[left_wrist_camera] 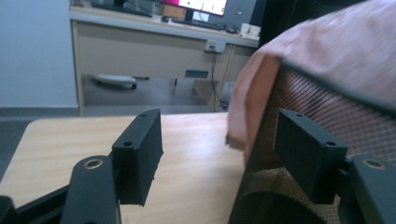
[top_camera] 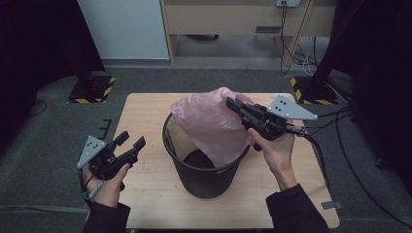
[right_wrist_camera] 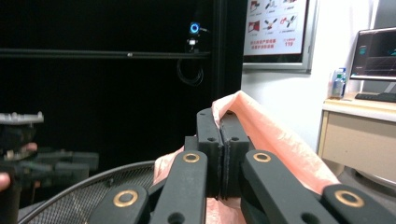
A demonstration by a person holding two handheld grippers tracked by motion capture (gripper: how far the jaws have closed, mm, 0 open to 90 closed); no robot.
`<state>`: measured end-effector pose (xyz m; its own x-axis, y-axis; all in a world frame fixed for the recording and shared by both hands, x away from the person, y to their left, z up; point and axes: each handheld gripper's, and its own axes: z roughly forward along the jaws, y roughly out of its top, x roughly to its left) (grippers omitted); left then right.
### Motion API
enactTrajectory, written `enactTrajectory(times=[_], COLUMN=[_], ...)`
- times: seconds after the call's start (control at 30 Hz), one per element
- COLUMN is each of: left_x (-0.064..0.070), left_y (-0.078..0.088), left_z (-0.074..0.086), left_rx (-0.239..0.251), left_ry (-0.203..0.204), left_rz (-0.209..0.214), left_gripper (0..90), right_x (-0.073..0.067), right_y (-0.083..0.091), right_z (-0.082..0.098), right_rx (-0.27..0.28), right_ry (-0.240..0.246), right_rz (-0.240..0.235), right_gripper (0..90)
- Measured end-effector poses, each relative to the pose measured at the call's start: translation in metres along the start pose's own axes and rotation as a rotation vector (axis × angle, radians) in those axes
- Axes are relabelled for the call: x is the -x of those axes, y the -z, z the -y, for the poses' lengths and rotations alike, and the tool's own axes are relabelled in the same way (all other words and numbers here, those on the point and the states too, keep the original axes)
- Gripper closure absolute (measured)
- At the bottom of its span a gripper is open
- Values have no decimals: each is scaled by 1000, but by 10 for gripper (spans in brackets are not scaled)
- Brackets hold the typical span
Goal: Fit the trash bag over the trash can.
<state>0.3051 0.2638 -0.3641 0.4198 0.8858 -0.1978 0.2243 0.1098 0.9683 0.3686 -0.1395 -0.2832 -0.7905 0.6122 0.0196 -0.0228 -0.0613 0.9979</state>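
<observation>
1. Pink, thin and crinkled, a translucent plastic bag (top_camera: 214,124) hangs half inside a black wire-mesh wastebasket (top_camera: 206,177), which stands upright near the middle of a light wooden table (top_camera: 145,189).
2. The bag's upper part rises well above the basket's rim and billows toward the far side of the table; its lower part drapes down into the basket on the right side, touching the rim there.
3. The right gripper (top_camera: 232,103), held in the person's right hand (top_camera: 274,148) above the basket's right rim, has its two black jaws pressed together on a fold of the pink bag near its top edge.
4. In the right gripper view the right gripper (right_wrist_camera: 222,119) shows both pads flat against each other with the pink film (right_wrist_camera: 275,140) pinched between them and spilling out to the right; the basket's mesh rim (right_wrist_camera: 88,182) curves below.
5. The left gripper (top_camera: 130,141) sits in the person's left hand (top_camera: 109,184) over the table's left side, well apart from the basket and touching nothing.
6. Its jaws stand spread with nothing between them, as the left gripper view confirms: the left gripper (left_wrist_camera: 219,144) frames bare tabletop, with the basket's mesh wall (left_wrist_camera: 327,126) and the pink bag (left_wrist_camera: 336,56) just beyond its right-hand jaw.
</observation>
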Motion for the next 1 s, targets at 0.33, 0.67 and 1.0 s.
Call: enactTrajectory(times=[0.33,0.67,1.0], left_x=[45,84,117], left_y=[-8,-19,-35], left_z=[-37,-55,-59], left_rx=[61,71,54], left_ry=[-43,-59,-77], left_rz=[105,194,266], left_gripper=[344,361,373], right_x=[-11,-26,-40], right_y=[3,0,-1], right_z=[5,18,28], right_rx=[-20,-70,-103], right_ry=[14,32,44], right_rz=[-17,-72,-109], right_gripper=[881,892,885])
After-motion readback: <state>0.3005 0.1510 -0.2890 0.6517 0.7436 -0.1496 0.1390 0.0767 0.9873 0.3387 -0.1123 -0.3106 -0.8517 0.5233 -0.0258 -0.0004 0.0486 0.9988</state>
